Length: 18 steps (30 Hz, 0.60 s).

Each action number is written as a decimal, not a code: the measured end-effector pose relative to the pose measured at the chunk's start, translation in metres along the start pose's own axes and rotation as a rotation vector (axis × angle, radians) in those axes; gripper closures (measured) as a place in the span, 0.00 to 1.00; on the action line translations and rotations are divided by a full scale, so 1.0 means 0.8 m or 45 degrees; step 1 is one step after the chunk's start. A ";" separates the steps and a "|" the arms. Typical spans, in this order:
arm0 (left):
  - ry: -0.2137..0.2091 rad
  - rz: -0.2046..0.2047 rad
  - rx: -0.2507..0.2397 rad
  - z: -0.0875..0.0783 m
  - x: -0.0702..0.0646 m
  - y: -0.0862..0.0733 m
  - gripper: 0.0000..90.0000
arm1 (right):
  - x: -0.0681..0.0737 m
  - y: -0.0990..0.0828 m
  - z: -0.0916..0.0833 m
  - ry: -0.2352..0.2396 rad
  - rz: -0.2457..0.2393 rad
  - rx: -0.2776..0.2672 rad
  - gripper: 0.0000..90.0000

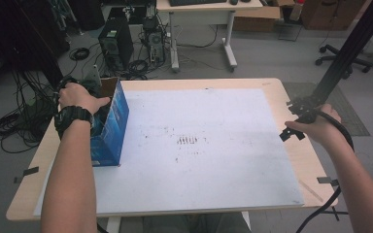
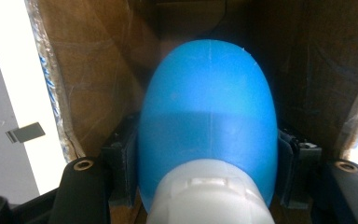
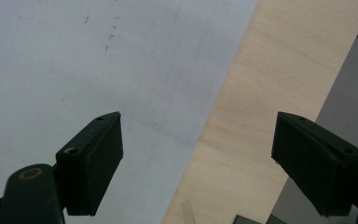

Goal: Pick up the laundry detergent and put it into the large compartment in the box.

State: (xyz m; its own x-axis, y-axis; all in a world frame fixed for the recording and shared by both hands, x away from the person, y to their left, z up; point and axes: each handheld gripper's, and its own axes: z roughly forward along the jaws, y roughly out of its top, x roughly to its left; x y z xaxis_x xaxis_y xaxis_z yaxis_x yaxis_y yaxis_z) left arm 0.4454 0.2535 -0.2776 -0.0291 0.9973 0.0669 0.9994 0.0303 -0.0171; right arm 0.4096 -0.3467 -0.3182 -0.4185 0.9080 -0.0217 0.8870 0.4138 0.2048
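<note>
Left gripper (image 2: 209, 186) pinching blue bottle (image 2: 209, 116) inside box (image 1: 111, 121) (table's 9 o'clock) | right gripper (image 3: 198, 163) spread, idle at 3 o'clock | bottle gripped; release or withdrawal outstanding.

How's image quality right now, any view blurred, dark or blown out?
Left gripper view: the blue bottle is close and soft, with a shade band across it; the box interior is dim and the gaps at both edges are blown out. Right gripper view: evenly lit, jaws sharp, white sheet slightly grainy. High view: soft and dim, no glare.
</note>
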 end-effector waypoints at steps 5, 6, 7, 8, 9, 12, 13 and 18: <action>-0.003 0.003 -0.006 0.000 0.001 -0.001 0.41 | 0.001 0.001 0.000 0.001 -0.003 -0.002 0.18; -0.003 0.003 -0.006 0.000 0.001 -0.001 0.41 | 0.001 0.001 0.000 0.001 -0.003 -0.002 0.18; -0.005 0.002 -0.006 0.000 0.002 -0.001 0.41 | 0.002 0.002 0.000 0.001 -0.007 -0.003 0.18; -0.005 0.002 -0.006 0.000 0.002 -0.001 0.41 | 0.002 0.002 0.000 0.001 -0.007 -0.003 0.18; -0.006 0.003 -0.006 0.000 0.002 -0.001 0.41 | 0.002 0.002 0.000 0.002 -0.009 -0.004 0.18; -0.005 0.006 -0.007 0.000 0.002 -0.001 0.41 | 0.002 0.002 0.001 0.003 -0.006 -0.001 0.18; -0.004 0.006 -0.007 0.000 0.002 -0.001 0.41 | 0.001 0.001 0.001 0.002 -0.004 -0.001 0.18; -0.005 0.007 -0.008 0.000 0.001 -0.001 0.41 | 0.000 0.000 0.000 0.001 -0.002 -0.002 0.18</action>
State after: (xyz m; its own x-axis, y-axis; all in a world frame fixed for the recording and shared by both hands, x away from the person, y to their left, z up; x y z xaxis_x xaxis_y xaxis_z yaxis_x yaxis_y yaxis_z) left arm 0.4442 0.2546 -0.2778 -0.0237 0.9977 0.0633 0.9996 0.0245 -0.0115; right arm 0.4094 -0.3465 -0.3184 -0.4204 0.9071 -0.0214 0.8860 0.4154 0.2060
